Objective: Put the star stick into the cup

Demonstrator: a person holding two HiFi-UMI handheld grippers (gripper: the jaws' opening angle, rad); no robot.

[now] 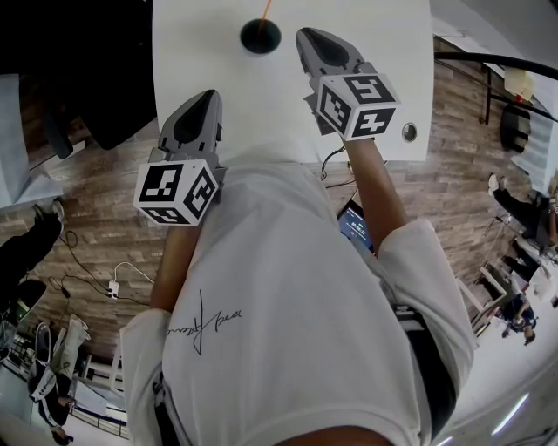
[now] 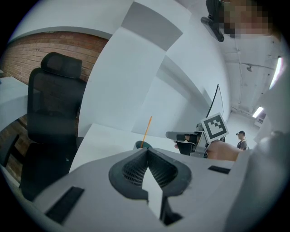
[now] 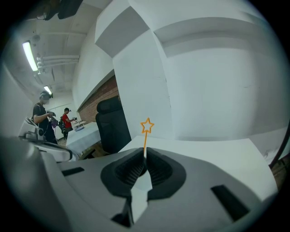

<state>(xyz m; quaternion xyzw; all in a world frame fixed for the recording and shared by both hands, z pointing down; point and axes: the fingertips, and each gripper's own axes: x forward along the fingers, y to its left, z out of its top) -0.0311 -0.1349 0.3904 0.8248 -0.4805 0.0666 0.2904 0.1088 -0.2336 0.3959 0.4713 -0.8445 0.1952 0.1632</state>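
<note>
A dark green cup stands on the white table near its far edge, with the orange star stick upright in it. In the left gripper view the cup and the star stick show just beyond my left gripper, whose jaws are closed on nothing. The left gripper hangs over the table's near edge. My right gripper is shut and empty, just right of the cup and apart from it. Past the right gripper the star stick rises; the cup is hidden there.
A black office chair stands left of the table, also seen as the chair in the right gripper view. A round grommet sits at the table's near right corner. A screen shows below the table. People stand far off.
</note>
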